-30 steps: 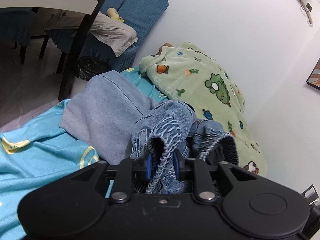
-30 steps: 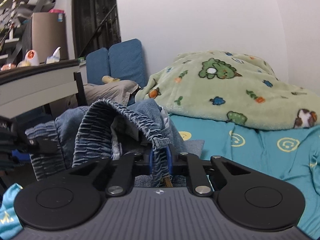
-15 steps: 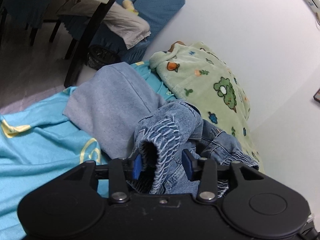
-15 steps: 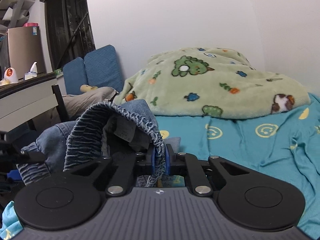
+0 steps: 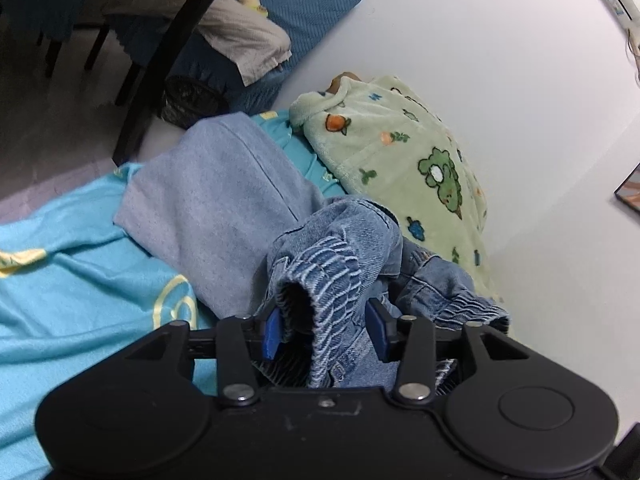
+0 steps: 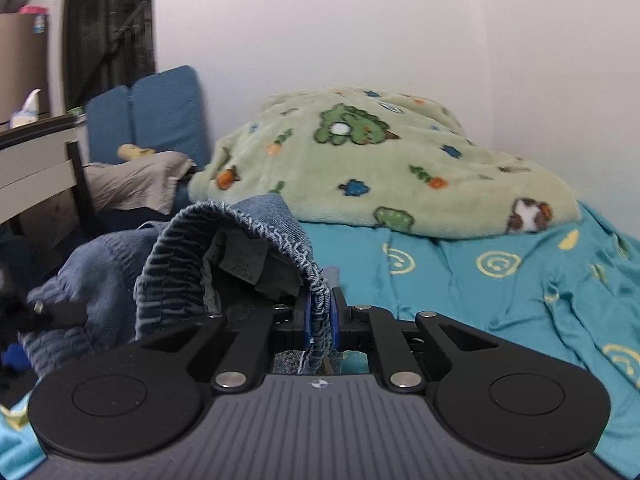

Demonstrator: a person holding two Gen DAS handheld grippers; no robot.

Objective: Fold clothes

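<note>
Jeans: one pair, bunched at lower centre on the turquoise bedsheet. Right tool pinches their elastic waistband; left tool has just been opening, waistband loose between its pads.

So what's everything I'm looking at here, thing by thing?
denim jeans: one, blue, bunched on the bed between both tools
grey garment: one, light grey-blue, flat beside the jeans
bedsheet: one, turquoise with yellow rings
fleece blanket: one, pale green with cartoons, against the wall
cushions: blue, beyond the bed
left hand-held gripper: black, open, waistband between its fingers
right hand-held gripper: black, shut on the waistband
</note>
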